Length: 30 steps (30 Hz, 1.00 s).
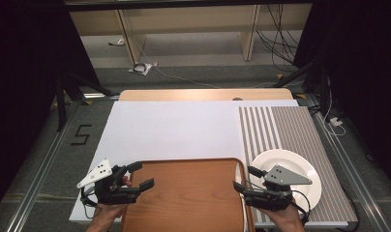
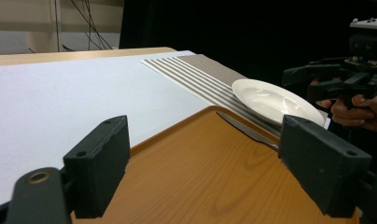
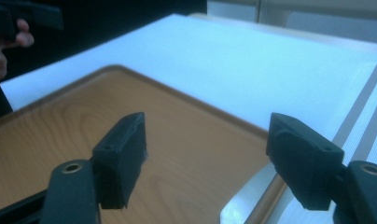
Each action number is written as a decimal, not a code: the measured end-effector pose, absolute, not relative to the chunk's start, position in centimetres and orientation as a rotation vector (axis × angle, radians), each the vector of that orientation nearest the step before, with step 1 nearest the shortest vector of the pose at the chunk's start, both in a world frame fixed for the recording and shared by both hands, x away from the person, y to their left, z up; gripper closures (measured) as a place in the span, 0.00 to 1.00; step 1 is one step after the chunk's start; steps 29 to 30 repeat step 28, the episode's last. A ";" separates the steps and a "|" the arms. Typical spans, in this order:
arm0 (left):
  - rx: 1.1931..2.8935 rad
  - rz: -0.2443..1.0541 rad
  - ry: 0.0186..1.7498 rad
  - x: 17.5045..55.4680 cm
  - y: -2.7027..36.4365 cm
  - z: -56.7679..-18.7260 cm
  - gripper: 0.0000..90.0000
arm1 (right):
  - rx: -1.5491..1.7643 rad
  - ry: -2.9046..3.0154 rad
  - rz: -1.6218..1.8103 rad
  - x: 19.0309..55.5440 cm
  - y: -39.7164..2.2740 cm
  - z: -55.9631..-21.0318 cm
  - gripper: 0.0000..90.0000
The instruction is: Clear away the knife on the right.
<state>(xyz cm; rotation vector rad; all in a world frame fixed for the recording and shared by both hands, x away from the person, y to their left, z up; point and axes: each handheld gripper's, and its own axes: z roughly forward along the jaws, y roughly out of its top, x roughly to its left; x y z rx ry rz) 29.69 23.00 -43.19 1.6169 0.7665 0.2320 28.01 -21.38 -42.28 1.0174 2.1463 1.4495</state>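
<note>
I hold right gripper point(image 1: 245, 179) fingers wide apart and empty over tray's point(image 1: 184, 193) right rim, knife point(image 2: 245, 129) lying on that rim beside white plate point(image 1: 307, 166) on striped mat point(image 1: 290, 130), left gripper point(image 1: 140, 175) fingers apart, empty, over tray's left edge, white tabletop point(image 1: 174, 128) behind
</note>
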 end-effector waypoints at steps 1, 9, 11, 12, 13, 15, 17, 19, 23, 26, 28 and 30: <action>1.618 0.231 0.766 29.7 23.0 -43.2 0.19 | 1.013 2.133 1.462 28.0 -21.4 -42.2 0.31; 1.631 0.220 0.763 29.7 22.8 -43.3 0.19 | 0.990 2.064 1.519 27.8 -21.9 -41.9 0.28; 1.632 0.220 0.762 29.7 22.7 -43.3 0.19 | 0.985 2.059 1.519 27.7 -21.9 -41.9 0.28; 1.632 0.219 0.762 29.7 22.8 -43.3 0.19 | 0.984 2.057 1.521 27.7 -21.9 -41.9 0.28; 1.632 0.218 0.763 29.7 22.8 -43.3 0.19 | 0.980 2.051 1.528 27.7 -22.0 -41.9 0.28; 1.633 0.217 0.761 29.7 22.7 -43.3 0.19 | 0.977 2.044 1.531 27.7 -22.0 -41.9 0.27; 1.635 0.218 0.759 29.7 22.7 -43.3 0.19 | 0.975 2.042 1.538 27.7 -22.0 -41.9 0.27; 1.637 0.219 0.758 29.7 22.7 -43.3 0.19 | 0.975 2.041 1.539 27.7 -22.0 -41.9 0.27; 1.635 0.218 0.760 29.7 22.7 -43.3 0.19 | 0.976 2.041 1.538 27.7 -22.0 -41.9 0.26; 1.636 0.219 0.758 29.7 22.7 -43.3 0.19 | 0.964 2.040 1.542 27.7 -22.1 -42.0 0.26; 1.636 0.219 0.758 29.7 22.7 -43.3 0.19 | 0.964 2.040 1.540 27.7 -22.0 -42.0 0.26; 1.636 0.219 0.758 29.7 22.7 -43.3 0.19 | 0.964 2.040 1.540 27.7 -22.0 -42.0 0.26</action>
